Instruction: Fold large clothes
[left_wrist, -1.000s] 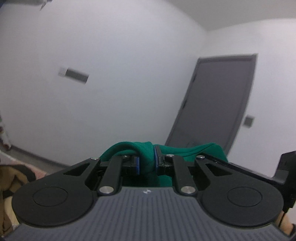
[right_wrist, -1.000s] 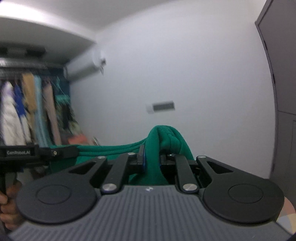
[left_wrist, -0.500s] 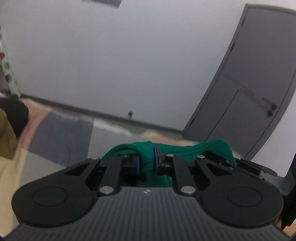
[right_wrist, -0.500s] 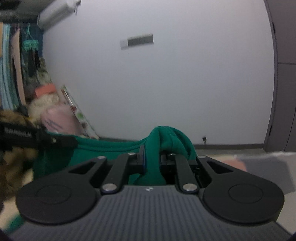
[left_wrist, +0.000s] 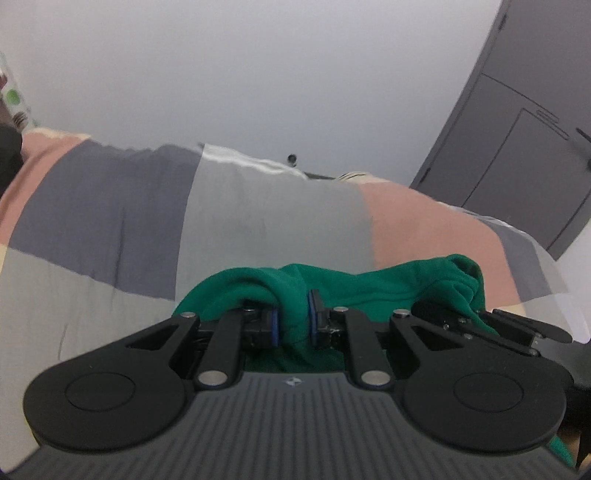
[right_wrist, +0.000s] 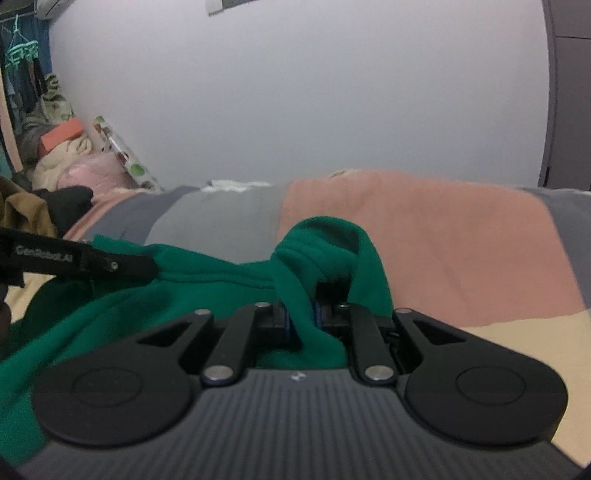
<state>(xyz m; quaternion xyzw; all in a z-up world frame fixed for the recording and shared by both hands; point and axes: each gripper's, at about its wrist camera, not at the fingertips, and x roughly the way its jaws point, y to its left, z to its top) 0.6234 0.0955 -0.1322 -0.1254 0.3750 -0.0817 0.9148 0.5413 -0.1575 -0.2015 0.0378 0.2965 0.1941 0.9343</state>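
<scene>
My left gripper (left_wrist: 292, 326) pinches a bunched fold of the soft green fleece garment (left_wrist: 388, 282) between its blue pads, and my right gripper (right_wrist: 301, 319) is clamped on another gathered fold of the same garment (right_wrist: 207, 280). The thick, matte cloth stretches between the two in a stitched edge, humps up over each grip in rounded wrinkles, and hangs down below me. It is held just above the bed's patchwork cover of grey, pink and cream blocks (left_wrist: 258, 221).

Black tool (left_wrist: 291, 326) w/ blue pads, silver screws, ribbed grey body
</scene>
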